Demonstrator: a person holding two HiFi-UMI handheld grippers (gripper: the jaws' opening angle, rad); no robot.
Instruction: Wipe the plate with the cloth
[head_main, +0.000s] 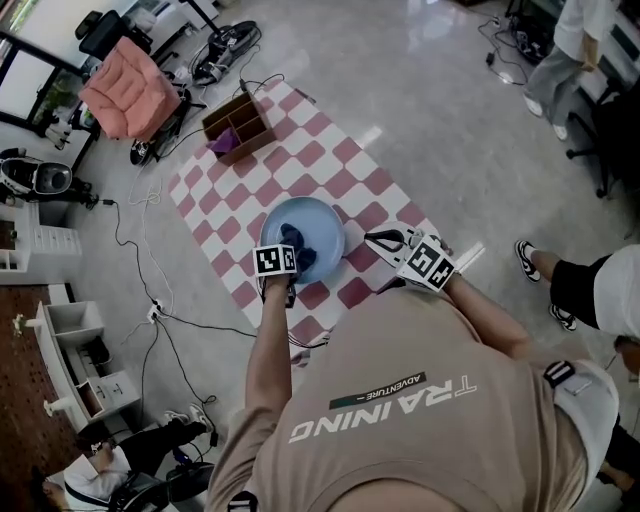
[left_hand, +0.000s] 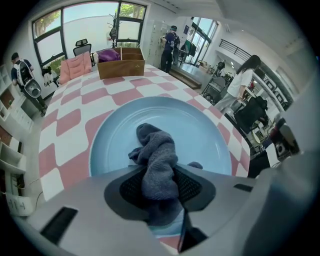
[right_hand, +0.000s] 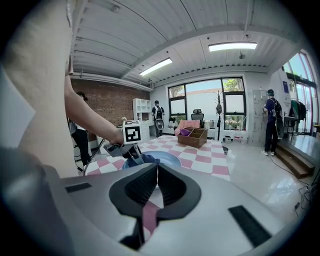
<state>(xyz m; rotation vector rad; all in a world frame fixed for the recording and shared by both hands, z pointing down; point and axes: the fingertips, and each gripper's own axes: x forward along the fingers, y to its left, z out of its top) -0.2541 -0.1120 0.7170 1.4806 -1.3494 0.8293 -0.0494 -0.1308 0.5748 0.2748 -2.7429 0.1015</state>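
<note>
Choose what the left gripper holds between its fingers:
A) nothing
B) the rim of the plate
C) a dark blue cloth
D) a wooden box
C: in the left gripper view, the left gripper is shut on the dark blue cloth, which rests on the light blue plate.

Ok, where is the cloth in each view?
Head view: cloth at centre, on the blue plate.
Left gripper view: cloth dead centre, pinched in the left gripper.
Right gripper view: cloth small, left of centre, beyond the jaws.
Shared landmark: the wooden box.
</note>
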